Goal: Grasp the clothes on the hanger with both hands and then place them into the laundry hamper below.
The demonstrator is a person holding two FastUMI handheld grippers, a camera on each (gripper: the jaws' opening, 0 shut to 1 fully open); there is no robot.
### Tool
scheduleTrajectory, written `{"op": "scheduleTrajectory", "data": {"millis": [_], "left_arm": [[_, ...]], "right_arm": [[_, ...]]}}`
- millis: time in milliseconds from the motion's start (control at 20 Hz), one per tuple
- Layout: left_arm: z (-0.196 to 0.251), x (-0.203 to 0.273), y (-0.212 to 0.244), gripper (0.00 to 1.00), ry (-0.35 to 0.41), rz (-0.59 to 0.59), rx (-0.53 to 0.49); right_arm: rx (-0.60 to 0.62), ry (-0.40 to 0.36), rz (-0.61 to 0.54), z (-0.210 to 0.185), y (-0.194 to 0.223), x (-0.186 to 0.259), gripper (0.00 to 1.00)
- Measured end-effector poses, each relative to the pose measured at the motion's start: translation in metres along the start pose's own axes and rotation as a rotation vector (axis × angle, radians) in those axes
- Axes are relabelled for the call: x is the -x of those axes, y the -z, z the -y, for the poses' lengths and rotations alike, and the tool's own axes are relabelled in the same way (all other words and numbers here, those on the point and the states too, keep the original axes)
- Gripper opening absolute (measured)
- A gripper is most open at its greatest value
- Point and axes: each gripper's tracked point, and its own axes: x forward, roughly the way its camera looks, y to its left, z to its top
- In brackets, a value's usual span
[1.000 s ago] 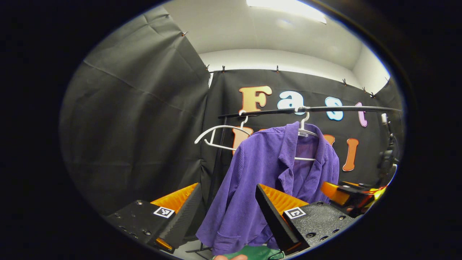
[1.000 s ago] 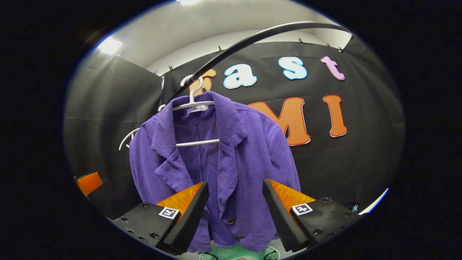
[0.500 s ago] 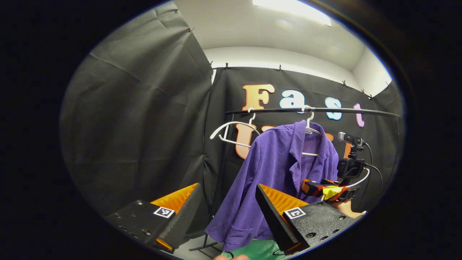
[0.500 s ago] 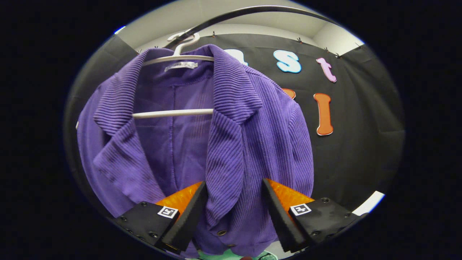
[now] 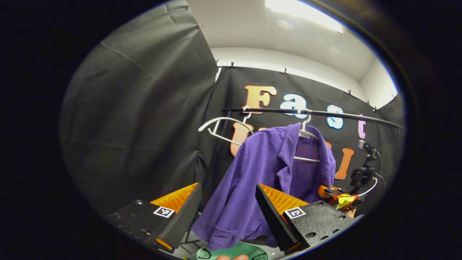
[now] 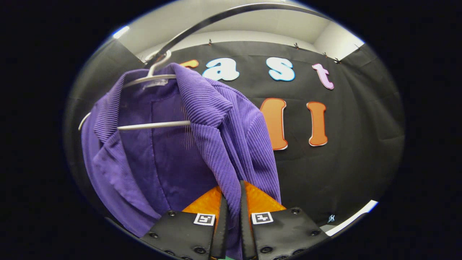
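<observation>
Hanging from a white hanger [image 5: 306, 134] on the black rail [image 5: 314, 113], the purple jacket [image 5: 260, 180] sits mid-frame in the left gripper view, front open, collar up by the hook. L gripper [image 5: 227, 202] has its fingers wide apart w/ nothing between them but air; jacket's lower left side shows thru the gap, farther off, no contact seen. A 2nd, bare white hanger [image 5: 223, 131] hangs on the rail just left of the jacket. Green hamper [image 5: 231, 251] rim peeks at the bottom edge, below the jacket hem. At right, near the jacket's far front edge, the R gripper [image 5: 337, 196] is visible w/ its camera mount and cable above; its finger state can't be told from here.

Right gripper view: jacket [image 6: 169, 144] close up, upper left to centre, on its hanger [image 6: 151, 124], hook over the rail [image 6: 216, 18]. R gripper [image 6: 231, 206] fingers nearly together, pinching the jacket's front panel edge below the lapel; ribbed fabric runs down btwn both fingers. Booth wall [image 6: 343, 162] behind. A sliver of green at the very bottom, under the fingers; too small to tell more.
</observation>
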Motion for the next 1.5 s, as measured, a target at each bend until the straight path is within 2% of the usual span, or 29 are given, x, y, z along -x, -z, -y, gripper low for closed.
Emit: {"op": "scheduleTrajectory", "data": {"millis": [50,100,300,350,450,500,550,600,650,750,800,850,900,1000,1050,1200,1250,1350,1500], "left_arm": [[0.015,-0.005,0.010,0.92,0.005,-0.011,0.003],[0.031,-0.011,0.021,0.99,0.012,-0.024,0.003],[0.101,-0.042,0.056,0.92,0.071,-0.046,0.007],[0.116,-0.053,0.066,0.92,0.083,-0.051,0.007],[0.133,-0.078,0.086,0.95,0.068,-0.053,0.006],[0.138,-0.087,0.098,0.92,0.052,-0.057,-0.002],[0.137,-0.097,0.107,0.95,0.020,-0.055,-0.025],[0.133,-0.105,0.115,0.92,-0.027,-0.046,-0.062],[0.122,-0.112,0.121,0.95,-0.090,-0.030,-0.104],[0.101,-0.127,0.125,0.92,-0.185,0.005,-0.172],[0.095,-0.136,0.127,0.96,-0.204,0.014,-0.196],[0.091,-0.143,0.128,0.92,-0.209,0.013,-0.222],[0.089,-0.148,0.127,0.92,-0.202,0.011,-0.246],[0.087,-0.152,0.121,0.90,-0.164,0.018,-0.265],[0.086,-0.150,0.119,0.78,-0.135,0.007,-0.268],[0.072,-0.141,0.116,0.41,-0.059,-0.080,-0.348],[0.071,-0.136,0.111,0.29,-0.024,-0.083,-0.358],[0.061,-0.119,0.089,0.04,-0.002,-0.065,-0.363],[0.041,-0.101,0.042,0.02,-0.038,0.002,-0.376]], "right_arm": [[-0.001,-0.029,0.029,0.003,-0.008,0.009,0.16],[0.008,-0.071,0.053,0.003,-0.016,0.015,0.11],[0.023,-0.207,0.067,0.011,-0.035,0.034,0.11],[0.015,-0.237,0.068,0.012,-0.038,0.037,0.06],[0.018,-0.268,0.071,0.020,-0.041,0.040,0.06],[0.020,-0.282,0.074,0.022,-0.042,0.040,0.06],[0.018,-0.297,0.076,0.022,-0.043,0.041,0.11],[0.010,-0.314,0.075,0.022,-0.044,0.043,0.11],[0.002,-0.330,0.070,0.021,-0.044,0.045,0.06],[-0.006,-0.356,0.074,0.018,-0.047,0.049,0.06],[-0.001,-0.359,0.078,0.018,-0.048,0.050,0.06],[0.007,-0.358,0.081,0.019,-0.050,0.054,0.11],[0.014,-0.355,0.083,0.020,-0.051,0.056,0.06],[0.022,-0.342,0.091,0.022,-0.054,0.059,0.06],[0.025,-0.332,0.097,0.023,-0.055,0.060,0.11],[0.043,-0.299,0.100,0.023,-0.053,0.061,0.11],[0.052,-0.290,0.102,0.022,-0.054,0.061,0.11],[0.054,-0.268,0.112,0.020,-0.057,0.062,0.11],[0.056,-0.173,0.167,0.031,-0.071,0.060,0.11]]}}
